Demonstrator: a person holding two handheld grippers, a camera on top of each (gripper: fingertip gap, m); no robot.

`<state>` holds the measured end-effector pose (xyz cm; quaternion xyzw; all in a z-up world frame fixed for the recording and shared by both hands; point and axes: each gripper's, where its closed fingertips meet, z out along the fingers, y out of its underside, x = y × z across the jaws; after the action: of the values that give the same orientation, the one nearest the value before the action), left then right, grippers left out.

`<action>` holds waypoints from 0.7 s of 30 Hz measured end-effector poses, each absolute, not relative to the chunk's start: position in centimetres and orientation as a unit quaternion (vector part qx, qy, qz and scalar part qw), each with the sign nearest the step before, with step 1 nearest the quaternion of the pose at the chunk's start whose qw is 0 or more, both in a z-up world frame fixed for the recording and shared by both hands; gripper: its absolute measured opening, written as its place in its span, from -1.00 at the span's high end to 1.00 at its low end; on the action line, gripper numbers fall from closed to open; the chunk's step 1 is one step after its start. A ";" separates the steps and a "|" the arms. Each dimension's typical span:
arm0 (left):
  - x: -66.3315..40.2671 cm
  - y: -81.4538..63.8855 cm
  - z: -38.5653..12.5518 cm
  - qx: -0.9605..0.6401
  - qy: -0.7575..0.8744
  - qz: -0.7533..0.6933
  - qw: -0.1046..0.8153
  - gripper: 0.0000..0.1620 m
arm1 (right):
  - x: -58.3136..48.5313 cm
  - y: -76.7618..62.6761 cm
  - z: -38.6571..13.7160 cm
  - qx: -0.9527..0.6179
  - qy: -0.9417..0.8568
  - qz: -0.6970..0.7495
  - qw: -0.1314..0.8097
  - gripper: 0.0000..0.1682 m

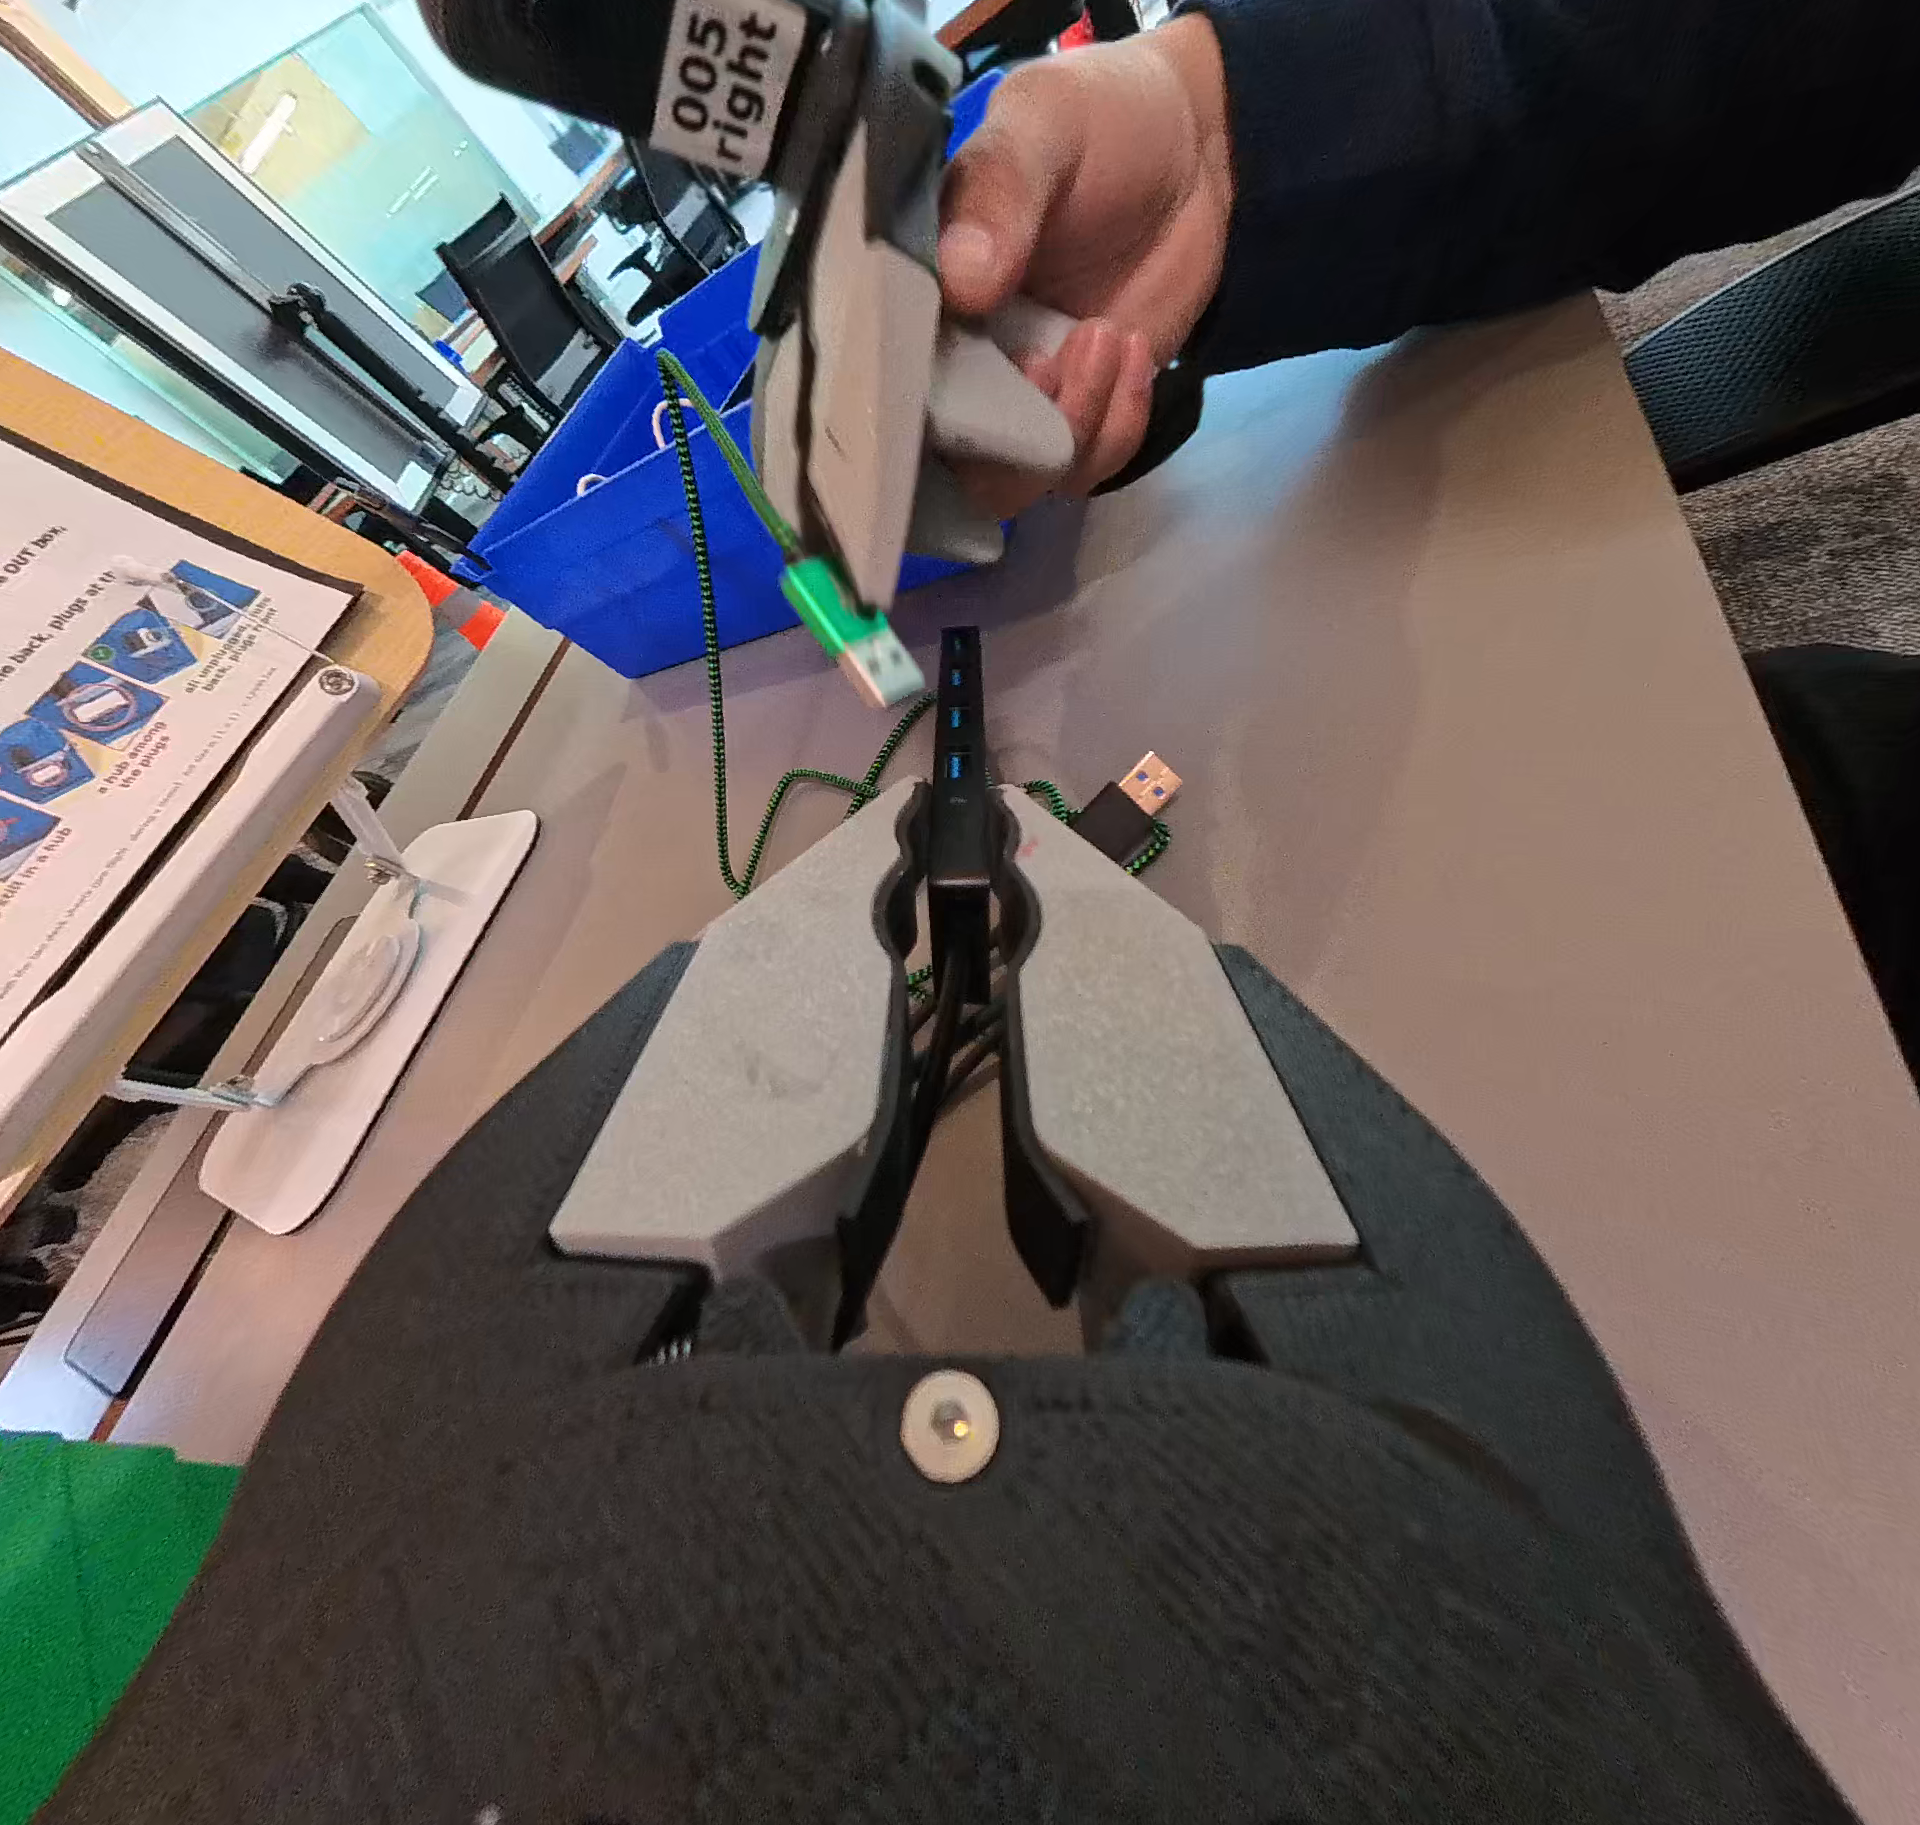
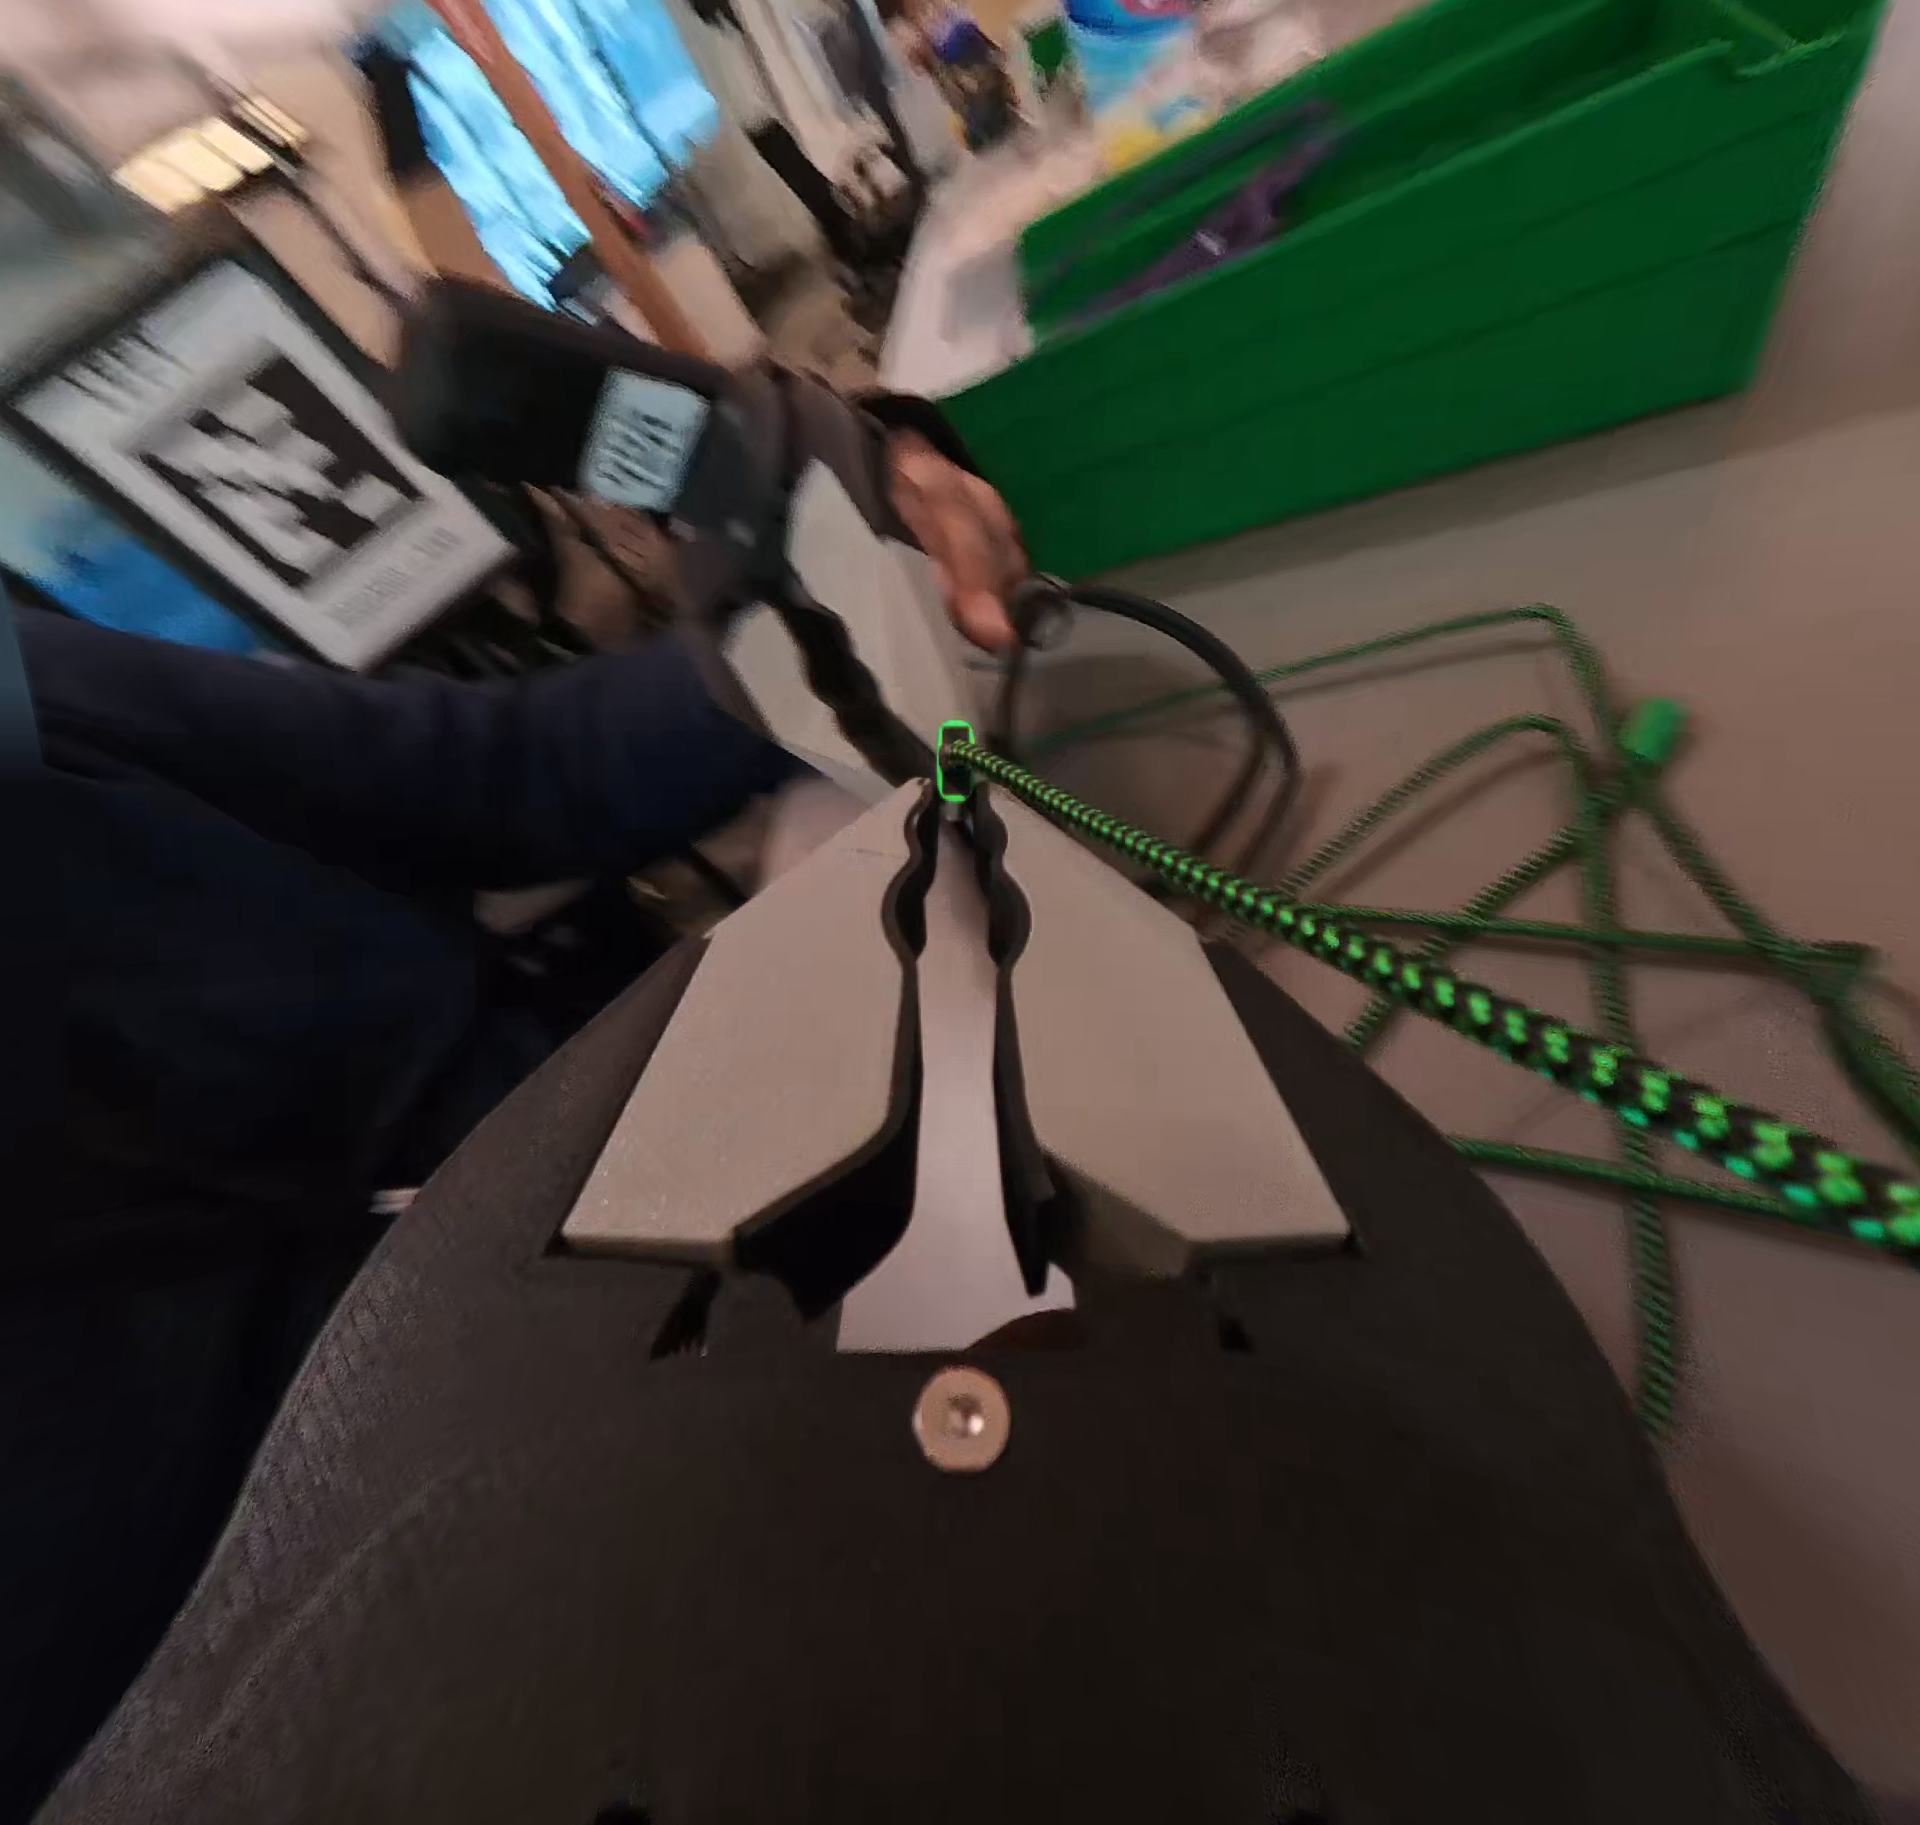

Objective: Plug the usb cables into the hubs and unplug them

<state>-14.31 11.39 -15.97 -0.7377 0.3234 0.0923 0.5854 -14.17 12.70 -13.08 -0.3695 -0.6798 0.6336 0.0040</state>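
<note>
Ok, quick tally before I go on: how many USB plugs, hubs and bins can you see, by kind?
USB plugs: 2, green in the right gripper, black on the table
Hubs: 1, in the left gripper
Bins: 2, blue, green
Total: 5

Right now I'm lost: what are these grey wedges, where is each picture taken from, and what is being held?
Each picture comes from a camera on a hand-held gripper, looking along its two grey fingers. A person holds one in each hand.

In the left wrist view, the left gripper clamps a black USB hub edge-up over the grey table. The right gripper comes in from above, pinching a green USB plug close beside the hub, not yet inserted.

The right wrist view is blurred: the right gripper, green braided cable, green bin.

Also there: a black plug and a blue bin.
</note>
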 end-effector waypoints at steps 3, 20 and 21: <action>-14.6 11.4 -16.3 -0.741 0.326 0.106 0.577 0.92 | -15.2 13.5 -15.2 -0.391 -0.719 0.570 0.073 0.96; -18.2 12.0 -18.7 -0.783 0.298 0.193 0.510 0.92 | -15.3 15.1 -20.3 -0.328 -0.838 0.382 0.210 0.63; -18.4 12.1 -18.5 -0.783 0.290 0.200 0.513 0.92 | -15.2 15.2 -20.6 -0.342 -0.836 0.384 0.192 0.55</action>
<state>-18.44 12.09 -18.50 -0.7826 0.2901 0.2004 0.5130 -15.16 15.22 -20.58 -0.3416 -0.8363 0.3838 0.1916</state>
